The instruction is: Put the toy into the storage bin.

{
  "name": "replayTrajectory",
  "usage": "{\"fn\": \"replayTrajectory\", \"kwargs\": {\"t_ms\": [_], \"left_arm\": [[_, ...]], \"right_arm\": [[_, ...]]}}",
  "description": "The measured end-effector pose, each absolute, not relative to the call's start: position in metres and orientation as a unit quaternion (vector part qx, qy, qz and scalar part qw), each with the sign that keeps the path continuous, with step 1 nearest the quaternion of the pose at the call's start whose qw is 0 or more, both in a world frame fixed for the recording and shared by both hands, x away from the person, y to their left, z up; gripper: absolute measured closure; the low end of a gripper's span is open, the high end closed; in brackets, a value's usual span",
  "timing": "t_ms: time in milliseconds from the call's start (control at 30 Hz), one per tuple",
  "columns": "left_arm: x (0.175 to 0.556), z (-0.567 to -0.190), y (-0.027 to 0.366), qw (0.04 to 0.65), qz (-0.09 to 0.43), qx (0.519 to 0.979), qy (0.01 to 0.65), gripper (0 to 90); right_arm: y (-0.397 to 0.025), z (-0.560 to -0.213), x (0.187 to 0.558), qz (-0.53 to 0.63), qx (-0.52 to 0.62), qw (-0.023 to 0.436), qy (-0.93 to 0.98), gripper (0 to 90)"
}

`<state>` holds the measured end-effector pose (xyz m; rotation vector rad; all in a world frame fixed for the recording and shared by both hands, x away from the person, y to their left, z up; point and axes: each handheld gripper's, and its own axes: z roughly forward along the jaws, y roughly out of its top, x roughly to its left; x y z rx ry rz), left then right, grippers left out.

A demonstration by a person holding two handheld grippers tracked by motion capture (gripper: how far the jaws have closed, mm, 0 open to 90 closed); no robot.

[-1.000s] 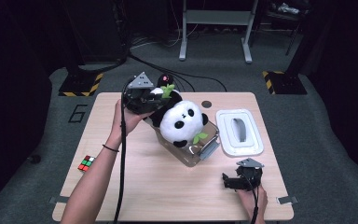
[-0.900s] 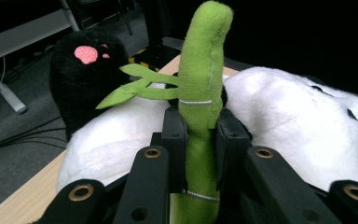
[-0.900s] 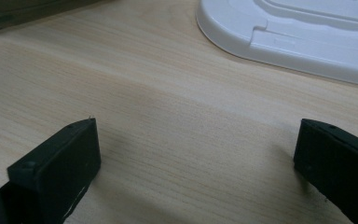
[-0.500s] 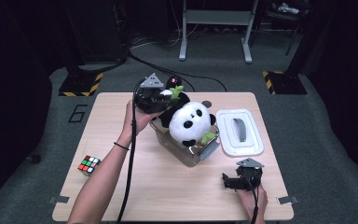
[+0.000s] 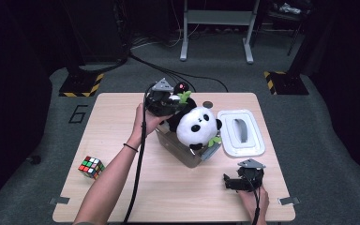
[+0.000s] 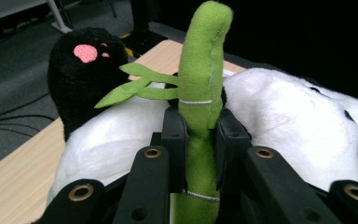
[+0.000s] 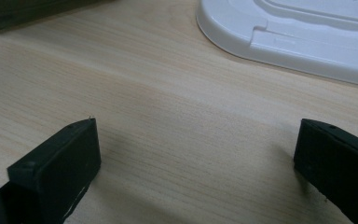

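Left tool point(image 6: 196, 140), its two black jaws pressed onto the green plush bamboo stalk point(image 6: 200, 70) sewn to the black-and-white plush panda point(image 5: 194, 125); the stalk stands upright between the jaws, a leaf branching toward the panda's black paw with a pink pad point(image 6: 84, 70). In the high view the left tool point(image 5: 168, 101) sits at the panda's far-left side, held by the person's left hand point(image 5: 145, 119), cable trailing down along the forearm. The panda rests in a clear plastic box point(image 5: 183, 150) near the middle of the light wooden counter point(image 5: 122, 187), its body rising well above the box rim. Just beside the box, on the right, lies a white plastic lid point(image 5: 241, 133). Right tool point(image 7: 196, 158), jaws spread wide apart with bare counter between them, rests near the counter's front right edge point(image 5: 234, 183), apart from the box. A multicoloured puzzle cube point(image 5: 91, 167) lies near the front left edge.
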<state>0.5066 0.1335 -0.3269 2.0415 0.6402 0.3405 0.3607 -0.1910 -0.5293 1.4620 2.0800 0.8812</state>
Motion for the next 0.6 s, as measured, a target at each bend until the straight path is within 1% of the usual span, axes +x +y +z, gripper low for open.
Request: {"fn": "replayTrajectory", "kwargs": {"t_ms": [233, 400, 600], "left_arm": [[0.515, -0.339, 0.132, 0.462, 0.129, 0.835, 0.269, 77.2], [0.523, -0.354, 0.136, 0.444, 0.122, 0.841, 0.284, 76.9], [0.527, -0.363, 0.141, 0.448, 0.111, 0.839, 0.289, 76.2]], "right_arm": [[-0.191, -0.529, 0.361, 0.319, 0.529, 0.222, 0.754, 0.0], [-0.191, -0.529, 0.361, 0.320, 0.530, 0.224, 0.753, 0.0], [-0.191, -0.529, 0.361, 0.320, 0.530, 0.224, 0.753, 0.0]]}}
